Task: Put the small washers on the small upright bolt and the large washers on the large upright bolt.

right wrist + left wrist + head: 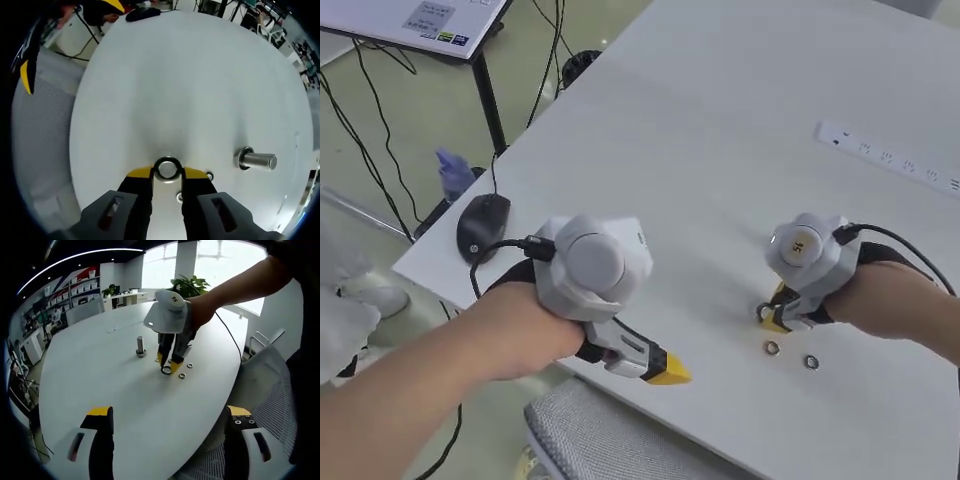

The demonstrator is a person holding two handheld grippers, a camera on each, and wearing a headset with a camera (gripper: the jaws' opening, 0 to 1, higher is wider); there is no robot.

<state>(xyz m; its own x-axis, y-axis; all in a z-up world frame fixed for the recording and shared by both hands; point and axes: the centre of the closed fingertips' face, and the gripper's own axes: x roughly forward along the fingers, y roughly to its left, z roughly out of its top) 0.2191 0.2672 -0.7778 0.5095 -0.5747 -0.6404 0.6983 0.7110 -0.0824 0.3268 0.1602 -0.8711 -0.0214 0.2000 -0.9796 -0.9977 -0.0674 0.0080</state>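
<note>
My right gripper (772, 318) points down at the white table (720, 150) near its front edge and is shut on a large steel washer (167, 168), gripped by its rim between the yellow fingertips (140, 173). The left gripper view shows that washer (166, 370) just above the tabletop. Two small washers (772, 348) (811, 362) lie beside it. The large upright bolt (255, 160) stands a short way off, a ring at its foot (140, 354). My left gripper (169, 412) hovers at the table's edge, open and holding nothing, aimed at the right gripper (167, 367).
A black mouse (482, 222) sits at the table's left corner. A white power strip (890, 160) lies at the far right. A grey mesh chair (610, 440) stands below the front edge. Cables and a blue bottle (453, 172) are on the floor to the left.
</note>
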